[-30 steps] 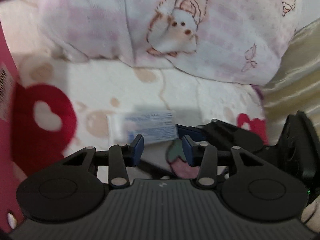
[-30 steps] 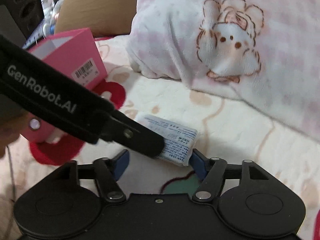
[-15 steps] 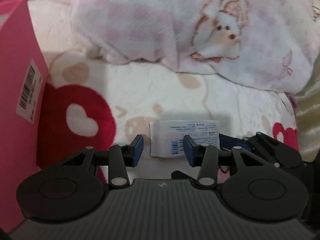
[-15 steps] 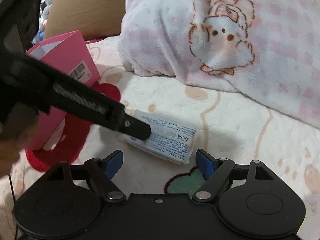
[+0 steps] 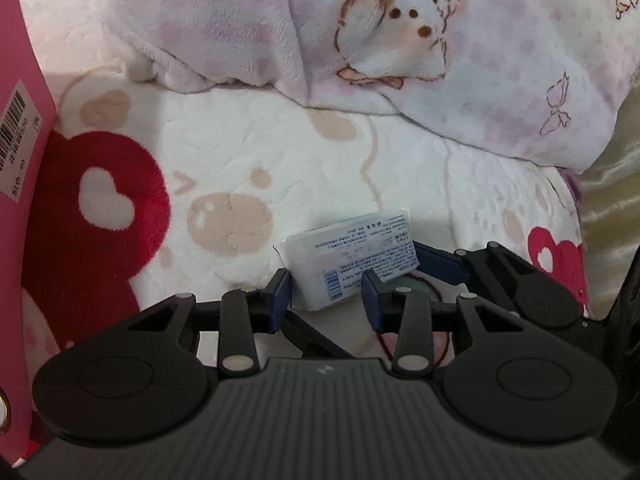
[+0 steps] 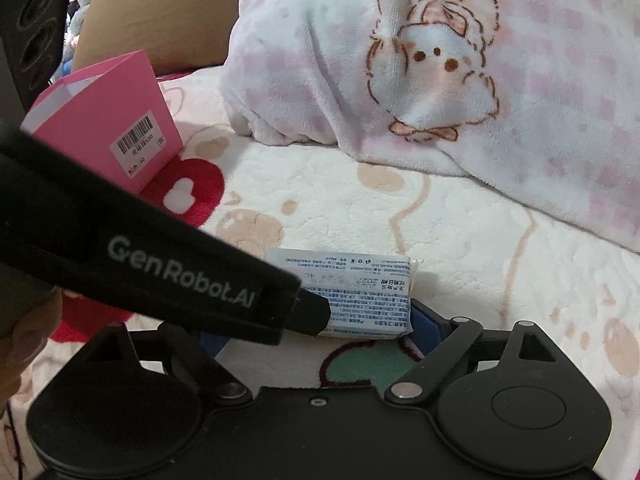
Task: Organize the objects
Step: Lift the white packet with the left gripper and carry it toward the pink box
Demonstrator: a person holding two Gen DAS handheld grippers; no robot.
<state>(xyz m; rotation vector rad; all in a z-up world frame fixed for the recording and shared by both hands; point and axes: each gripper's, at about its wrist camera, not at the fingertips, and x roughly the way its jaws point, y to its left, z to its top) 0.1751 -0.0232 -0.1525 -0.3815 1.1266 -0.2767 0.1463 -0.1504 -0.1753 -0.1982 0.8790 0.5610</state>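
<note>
Fleece bedding [image 5: 280, 148] printed with red hearts carries the work area; a pink checked blanket [image 5: 440, 40] is heaped along its far edge.

Change since 0.5 s ago: the tissue packet [image 5: 352, 262] lay flat ahead of both claws. It now stands tilted, one end raised. The right claw [image 6: 316, 322], then spread wide with the packet ahead of it, has narrowed and is clamped on the packet. The left claw [image 5: 325, 294] remains spread apart, its fingers flanking the packet's near corner; contact cannot be confirmed.

Clearances: a pink paper bag [image 5: 18, 160] stands upright at the left margin, well apart from the packet. Bare fleece lies between packet and blanket. Gold fabric [image 5: 612, 208] borders the right side.
</note>
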